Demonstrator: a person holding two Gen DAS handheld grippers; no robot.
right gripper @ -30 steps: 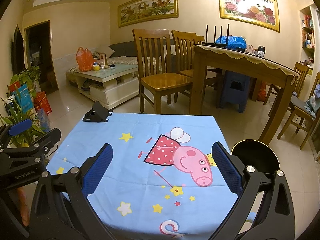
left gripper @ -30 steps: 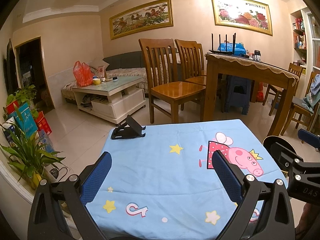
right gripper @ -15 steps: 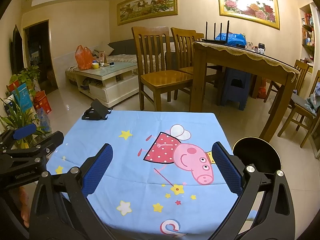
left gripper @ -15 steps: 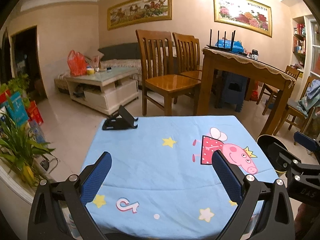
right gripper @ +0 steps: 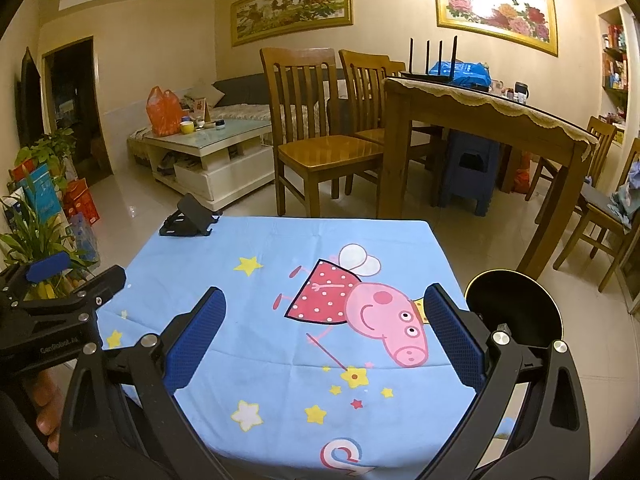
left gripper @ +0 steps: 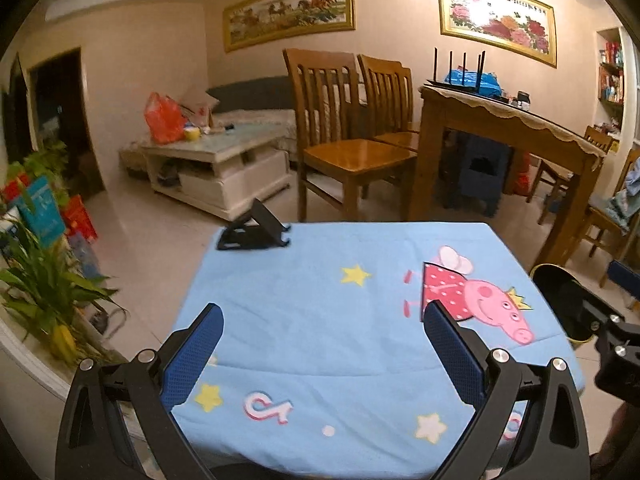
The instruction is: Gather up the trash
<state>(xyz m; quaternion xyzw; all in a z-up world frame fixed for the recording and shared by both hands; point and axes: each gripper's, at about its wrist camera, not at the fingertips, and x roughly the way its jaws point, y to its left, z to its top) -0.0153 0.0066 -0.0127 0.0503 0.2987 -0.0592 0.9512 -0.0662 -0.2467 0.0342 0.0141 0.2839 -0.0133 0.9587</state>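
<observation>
A small table under a blue cartoon cloth (left gripper: pixel 320 320) (right gripper: pixel 280 280) fills the foreground in both views. No trash shows on it. A black bin (left gripper: pixel 560 300) (right gripper: pixel 516 304) stands on the floor at the table's right side. My left gripper (left gripper: pixel 322 344) is open and empty above the near part of the cloth. My right gripper (right gripper: pixel 324 330) is open and empty above the cloth, left of the bin. The left gripper's body also shows at the left edge of the right wrist view (right gripper: pixel 60 304).
A black folding phone stand (left gripper: pixel 252 232) (right gripper: pixel 188 222) sits at the table's far left corner. Beyond are wooden chairs (right gripper: pixel 316 140), a dining table (right gripper: pixel 488 120), a white coffee table with an orange bag (right gripper: pixel 164 112), and potted plants (left gripper: pixel 44 292) at left.
Both views have shifted slightly; the left gripper tilted and drifted, so the table sits a little more to the right in its view. Both grippers stay open.
</observation>
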